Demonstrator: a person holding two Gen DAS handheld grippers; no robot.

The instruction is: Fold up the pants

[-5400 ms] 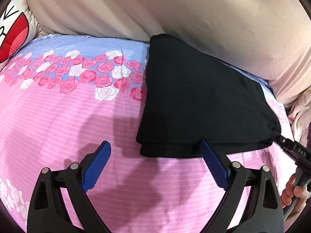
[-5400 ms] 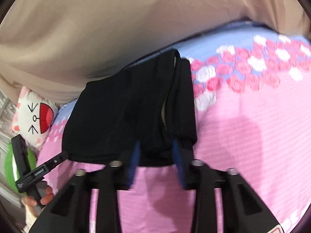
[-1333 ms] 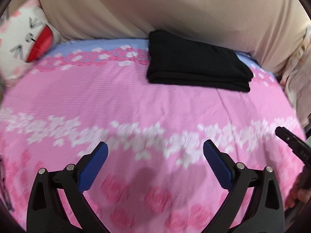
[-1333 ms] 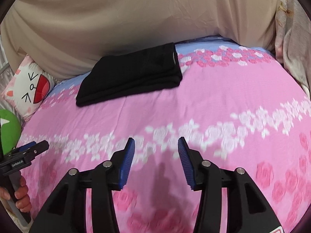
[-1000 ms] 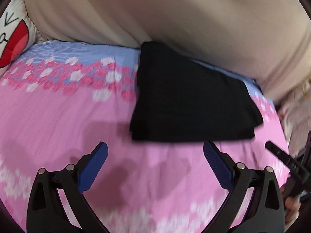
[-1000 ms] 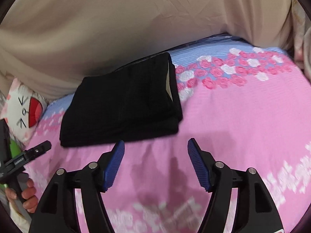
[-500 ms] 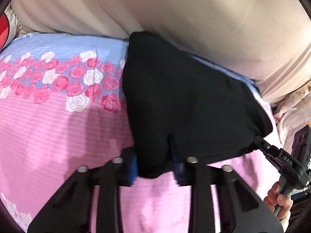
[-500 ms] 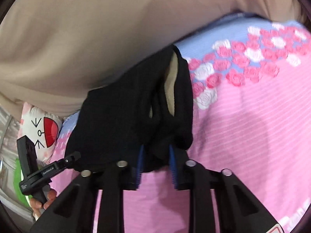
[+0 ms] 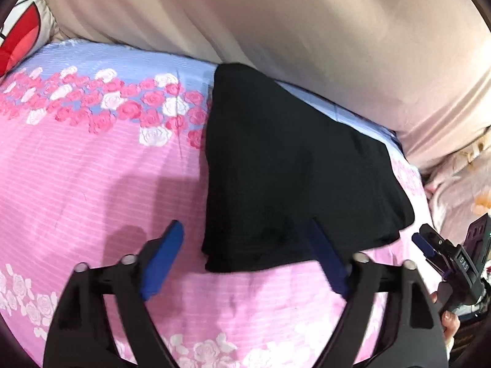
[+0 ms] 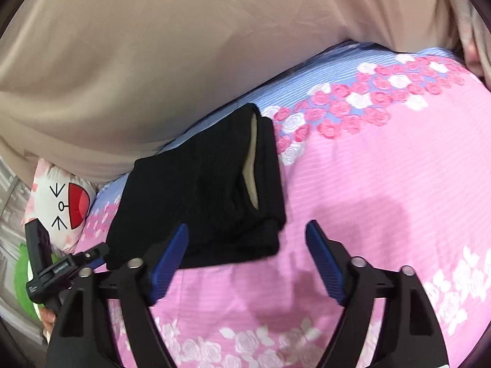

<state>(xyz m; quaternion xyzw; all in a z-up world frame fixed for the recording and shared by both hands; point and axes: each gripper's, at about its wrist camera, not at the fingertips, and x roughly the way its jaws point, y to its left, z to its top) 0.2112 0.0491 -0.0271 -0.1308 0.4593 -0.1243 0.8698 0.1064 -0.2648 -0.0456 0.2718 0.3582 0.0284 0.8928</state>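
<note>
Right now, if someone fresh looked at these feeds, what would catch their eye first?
The folded black pants stand out, lying on the pink rose-print bedsheet near its far edge, below the beige cover. Next come the left claw and right claw, both open at the pants' near edge.

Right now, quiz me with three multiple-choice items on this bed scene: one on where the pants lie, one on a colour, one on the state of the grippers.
1. Where do the pants lie?
A. on the bedsheet, near the beige cover
B. on the floor
C. draped over the cartoon pillow

2. What colour are the pants?
A. white
B. black
C. green

3. How are the left gripper and right gripper?
A. both clamped on cloth
B. one shut
C. both open, empty

Answers: 1 A, the folded stack rests on the sheet. 2 B, the cloth is black. 3 C, the blue pads stand wide apart.
</note>
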